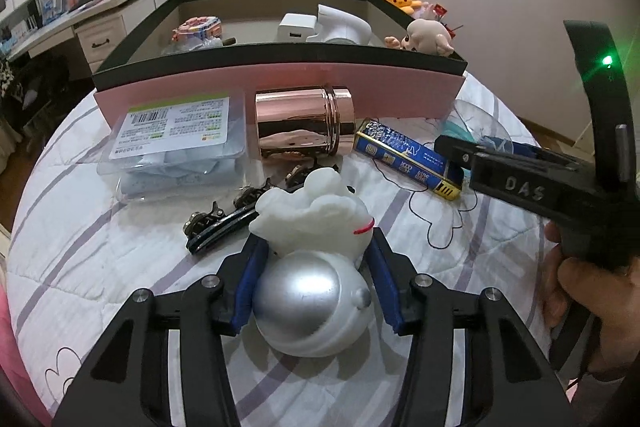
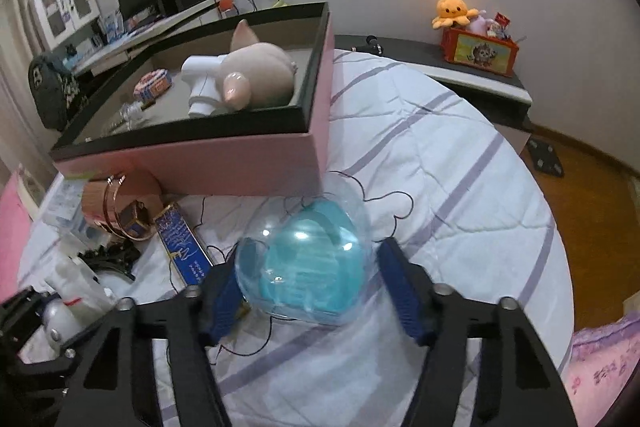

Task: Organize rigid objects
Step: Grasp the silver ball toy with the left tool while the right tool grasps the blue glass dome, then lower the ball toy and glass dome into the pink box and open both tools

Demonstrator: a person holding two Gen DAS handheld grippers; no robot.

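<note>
A white figurine with a silver ball helmet (image 1: 312, 291) lies on the quilt. My left gripper (image 1: 316, 283) is shut on it, its blue pads against both sides of the ball. A clear plastic capsule with a teal toy inside (image 2: 308, 267) sits between the fingers of my right gripper (image 2: 308, 287). That gripper's left pad touches the capsule while a thin gap shows at its right pad (image 2: 400, 287), so it stands open. The pink box with a dark rim (image 1: 280, 83) (image 2: 224, 155) stands behind, holding a white dryer (image 2: 204, 83) and a pig figure (image 2: 260, 75).
In front of the box lie a rose-gold canister (image 1: 304, 127), a clear labelled pack (image 1: 176, 143), a blue and gold carton (image 1: 404, 155) and black hair clips (image 1: 224, 219). A person's hand (image 1: 580, 287) holds the right gripper. The bed drops to wooden floor (image 2: 580, 219) on the right.
</note>
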